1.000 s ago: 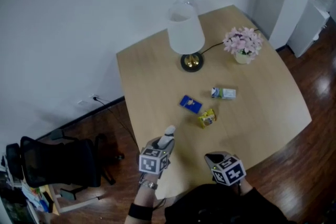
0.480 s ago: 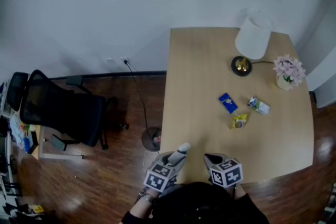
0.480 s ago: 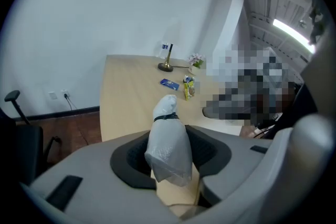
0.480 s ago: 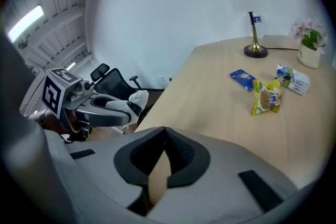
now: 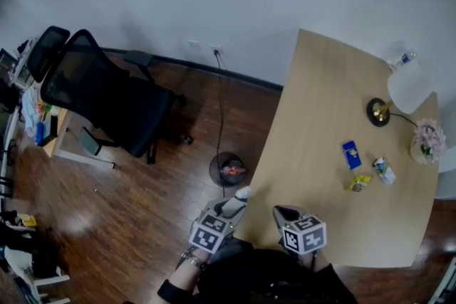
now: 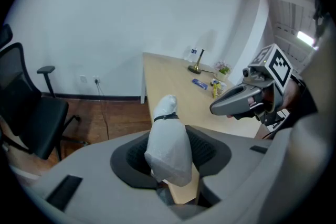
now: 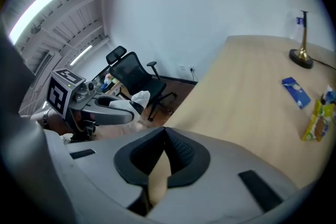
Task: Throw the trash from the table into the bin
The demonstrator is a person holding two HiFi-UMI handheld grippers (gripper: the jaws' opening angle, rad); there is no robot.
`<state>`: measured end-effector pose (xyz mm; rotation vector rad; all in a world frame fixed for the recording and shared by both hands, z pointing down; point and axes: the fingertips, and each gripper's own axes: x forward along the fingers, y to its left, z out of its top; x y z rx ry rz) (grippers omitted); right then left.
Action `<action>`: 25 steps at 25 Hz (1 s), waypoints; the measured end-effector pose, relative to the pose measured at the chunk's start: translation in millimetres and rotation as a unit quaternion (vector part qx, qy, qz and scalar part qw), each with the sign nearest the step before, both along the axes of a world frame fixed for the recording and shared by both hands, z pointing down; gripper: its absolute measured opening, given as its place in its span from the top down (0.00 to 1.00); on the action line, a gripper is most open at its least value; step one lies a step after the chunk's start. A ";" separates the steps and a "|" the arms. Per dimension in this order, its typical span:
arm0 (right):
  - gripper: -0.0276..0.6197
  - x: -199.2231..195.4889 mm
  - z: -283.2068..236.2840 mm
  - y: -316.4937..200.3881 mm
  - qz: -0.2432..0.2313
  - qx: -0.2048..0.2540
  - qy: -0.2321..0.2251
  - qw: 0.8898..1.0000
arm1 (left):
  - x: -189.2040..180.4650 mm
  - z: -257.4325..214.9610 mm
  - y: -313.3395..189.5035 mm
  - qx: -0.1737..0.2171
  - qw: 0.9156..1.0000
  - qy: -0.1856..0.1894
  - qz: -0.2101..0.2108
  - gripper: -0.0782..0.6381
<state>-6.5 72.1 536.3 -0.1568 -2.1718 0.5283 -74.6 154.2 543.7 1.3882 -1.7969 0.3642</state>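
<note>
Carry step, likely: left tool [image 5: 228, 206] clamps white tied plastic wad [image 6: 168, 141]; right tool [image 7: 164, 138] closed, empty. Next: reach over round dark floor bin [image 5: 230, 169] at 12 o'clock, release.

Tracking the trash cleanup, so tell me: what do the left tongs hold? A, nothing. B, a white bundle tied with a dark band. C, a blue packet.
B: the left tongs clamp the white bundle, while the blue packet lies on the table.
</note>
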 end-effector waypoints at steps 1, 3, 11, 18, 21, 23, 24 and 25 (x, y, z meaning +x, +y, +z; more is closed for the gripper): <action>0.95 -11.1 1.5 8.1 -0.012 0.000 0.000 1.000 | -8.5 3.5 10.0 -0.005 1.000 0.000 -0.011 0.64; 0.95 -32.6 4.9 24.5 -0.033 0.000 0.002 0.999 | -24.2 11.5 30.1 -0.014 0.999 0.002 -0.031 0.64; 0.95 -109.6 33.3 70.1 -0.055 -0.014 0.009 0.998 | -82.8 82.0 79.9 -0.057 0.995 0.025 -0.079 0.64; 0.95 -160.1 72.8 86.2 -0.029 -0.030 0.014 0.999 | -131.0 191.9 81.6 -0.100 0.993 0.030 -0.059 0.64; 0.95 -172.6 87.1 88.4 -0.012 -0.045 0.016 0.999 | -146.3 251.9 80.1 -0.119 0.991 0.039 -0.049 0.64; 0.95 -177.5 93.9 88.8 -0.002 -0.056 0.014 0.998 | -152.8 293.5 77.7 -0.136 0.989 0.044 -0.038 0.64; 0.95 -179.6 96.5 88.5 0.003 -0.059 0.014 0.998 | -154.6 312.7 75.9 -0.144 0.988 0.047 -0.032 0.64; 0.95 -182.4 98.4 87.9 0.009 -0.063 0.014 0.998 | -155.9 329.8 73.7 -0.150 0.987 0.051 -0.027 0.64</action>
